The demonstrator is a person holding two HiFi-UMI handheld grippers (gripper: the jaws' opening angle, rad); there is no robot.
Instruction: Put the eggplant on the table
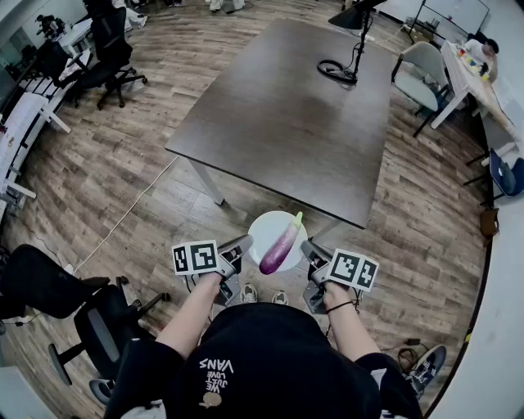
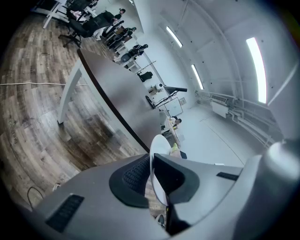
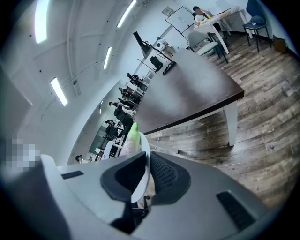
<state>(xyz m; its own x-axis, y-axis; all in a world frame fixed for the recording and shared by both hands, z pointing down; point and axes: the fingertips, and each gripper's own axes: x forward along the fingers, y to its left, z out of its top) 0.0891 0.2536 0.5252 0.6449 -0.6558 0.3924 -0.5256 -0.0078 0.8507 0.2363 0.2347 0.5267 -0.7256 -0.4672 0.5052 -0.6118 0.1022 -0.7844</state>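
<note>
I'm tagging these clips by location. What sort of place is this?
Most likely an open office or lab workroom. A large dark table stands on wood flooring, rolling office chairs sit around the room, and a whiteboard and work desks line the walls.

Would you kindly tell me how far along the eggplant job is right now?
Done: the eggplant lies on a white plate, and the left gripper and right gripper each clamp its rim. In hand: the plate hangs over the floor, short of the table. Left: reach the table and set it down.
</note>
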